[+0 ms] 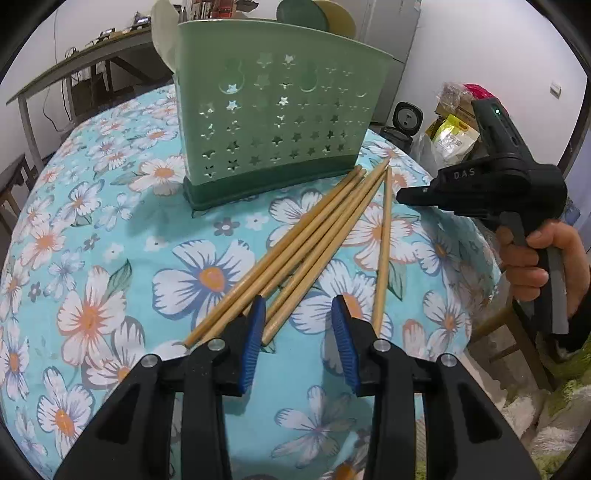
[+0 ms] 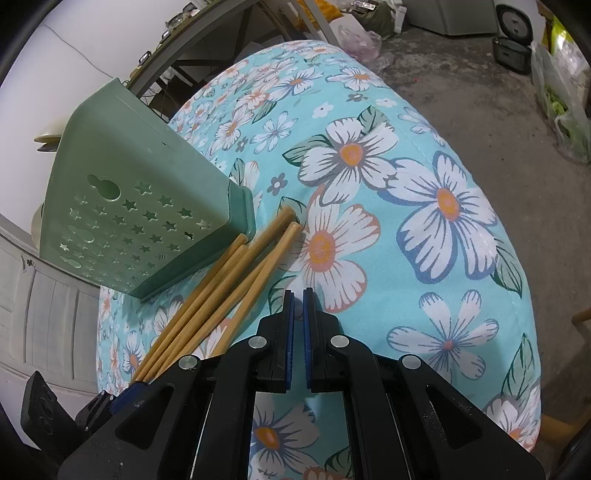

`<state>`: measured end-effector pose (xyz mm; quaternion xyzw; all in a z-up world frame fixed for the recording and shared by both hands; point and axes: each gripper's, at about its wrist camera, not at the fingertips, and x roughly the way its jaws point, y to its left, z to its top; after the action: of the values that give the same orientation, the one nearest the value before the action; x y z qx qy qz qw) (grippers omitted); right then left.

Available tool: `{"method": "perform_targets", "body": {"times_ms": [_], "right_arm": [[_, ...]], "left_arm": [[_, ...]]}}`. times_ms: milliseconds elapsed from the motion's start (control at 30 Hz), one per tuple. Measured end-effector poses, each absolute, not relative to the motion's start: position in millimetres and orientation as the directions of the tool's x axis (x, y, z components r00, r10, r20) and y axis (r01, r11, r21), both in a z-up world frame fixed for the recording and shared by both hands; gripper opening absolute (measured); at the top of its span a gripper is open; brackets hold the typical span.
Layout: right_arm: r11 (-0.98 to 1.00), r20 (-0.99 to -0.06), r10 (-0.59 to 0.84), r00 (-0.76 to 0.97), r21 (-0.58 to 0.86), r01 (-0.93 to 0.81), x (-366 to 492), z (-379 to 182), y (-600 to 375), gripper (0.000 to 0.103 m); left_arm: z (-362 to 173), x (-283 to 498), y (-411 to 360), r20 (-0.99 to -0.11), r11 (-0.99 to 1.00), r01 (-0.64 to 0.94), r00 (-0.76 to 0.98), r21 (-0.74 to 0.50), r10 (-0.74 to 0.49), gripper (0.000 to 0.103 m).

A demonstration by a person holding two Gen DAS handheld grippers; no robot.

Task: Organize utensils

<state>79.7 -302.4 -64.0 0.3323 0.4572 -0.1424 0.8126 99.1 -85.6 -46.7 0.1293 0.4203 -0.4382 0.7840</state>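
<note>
Several wooden chopsticks (image 1: 306,243) lie in a loose fan on the floral tablecloth (image 1: 110,258), their far tips beside the base of an upright green utensil holder (image 1: 273,110) punched with star holes. My left gripper (image 1: 300,334) hovers open over their near ends; two ends lie between its blue pads (image 1: 255,339) without being pressed. My right gripper (image 1: 402,194), held by a hand (image 1: 532,258), hangs at the right over the table's edge. In the right wrist view my right gripper (image 2: 297,295) is shut and empty, just right of the chopsticks (image 2: 229,288) and the holder (image 2: 122,206).
The round table drops off close on the right to a concrete floor (image 2: 480,92). Bags (image 1: 452,136) and a dark cooker (image 1: 404,122) sit on the floor beyond. A long wooden bench table (image 1: 74,70) stands behind. Round lids or plates (image 1: 314,14) show above the holder.
</note>
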Motion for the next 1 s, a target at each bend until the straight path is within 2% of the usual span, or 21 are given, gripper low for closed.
{"method": "perform_targets", "body": {"times_ms": [200,367,567,800,1000], "right_arm": [[0.74,-0.837,0.072,0.542,0.409,0.534,80,-63,-302,0.003],[0.736,-0.837,0.077,0.542,0.415,0.535,80,-63,-302,0.004],[0.72,-0.818,0.124,0.562,0.464,0.516,81,-59,-298,0.016],[0.708,-0.809,0.159,0.566,0.493,0.506,90,-60,-288,0.019],[0.711,-0.821,0.13,0.556,0.468,0.525,101,-64,-279,0.019]], "left_arm": [[-48,101,-83,-0.771,0.552,0.773,0.133,-0.312,-0.623,0.036],[-55,102,-80,-0.721,0.495,0.714,-0.019,-0.495,-0.693,0.036],[-60,100,-82,-0.636,0.41,0.646,-0.155,-0.644,-0.756,0.036],[-49,98,-91,-0.709,0.494,0.721,0.005,-0.487,-0.706,0.036],[-49,89,-108,-0.742,0.5,0.774,0.059,-0.388,-0.667,0.036]]}}
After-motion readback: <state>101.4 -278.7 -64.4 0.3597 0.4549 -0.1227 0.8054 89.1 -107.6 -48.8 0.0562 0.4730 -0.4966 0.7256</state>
